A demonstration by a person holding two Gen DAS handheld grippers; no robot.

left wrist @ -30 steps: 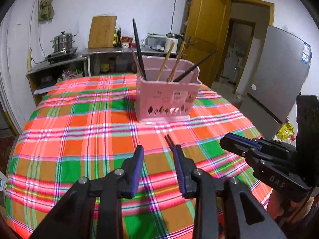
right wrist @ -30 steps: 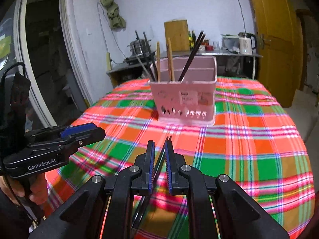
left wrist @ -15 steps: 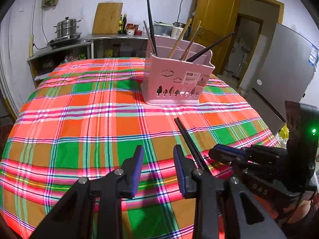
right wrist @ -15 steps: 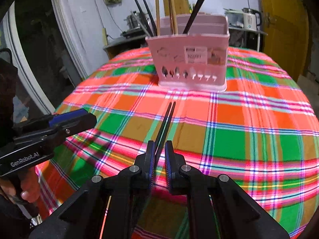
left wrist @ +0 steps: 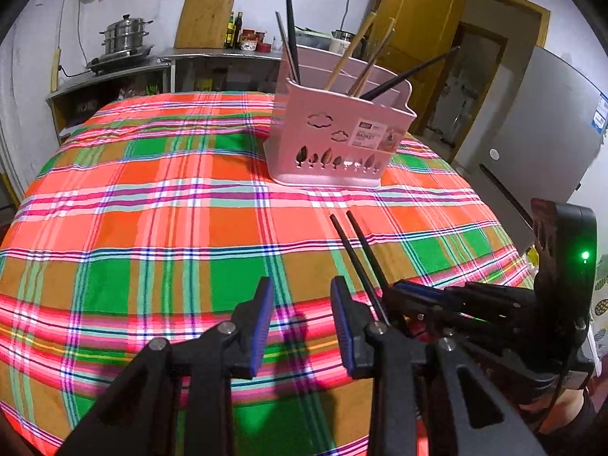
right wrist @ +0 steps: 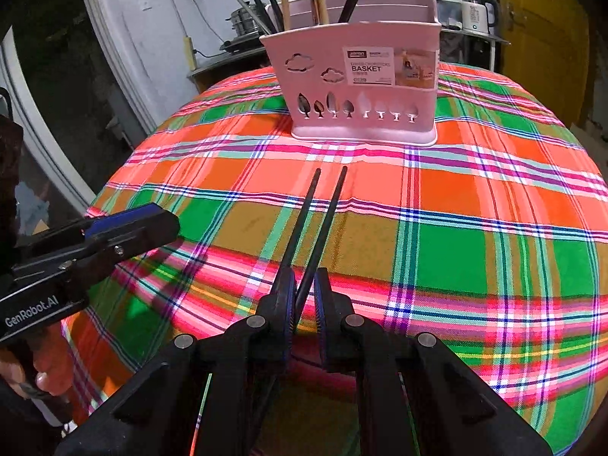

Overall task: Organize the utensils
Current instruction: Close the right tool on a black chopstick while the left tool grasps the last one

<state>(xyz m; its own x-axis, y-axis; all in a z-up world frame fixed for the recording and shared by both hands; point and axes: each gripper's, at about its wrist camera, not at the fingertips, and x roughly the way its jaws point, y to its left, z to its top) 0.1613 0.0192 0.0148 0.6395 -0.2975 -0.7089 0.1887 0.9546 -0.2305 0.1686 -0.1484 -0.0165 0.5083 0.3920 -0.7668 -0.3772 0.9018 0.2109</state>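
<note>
Black chopsticks (right wrist: 311, 228) are pinched in the right tool (right wrist: 304, 288), tips reaching ahead toward the pink basket (right wrist: 361, 76) on the counter (right wrist: 475, 209). The left tool (left wrist: 302, 319), just beside, stands partly open, holding nothing.

Bright, sharp (fisheye-bent edges, dark corners).

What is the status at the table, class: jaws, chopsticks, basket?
Right gripper shut on black chopsticks, tips aimed at the basket. Left gripper open, empty. Cloth between chopsticks and basket bare.
</note>
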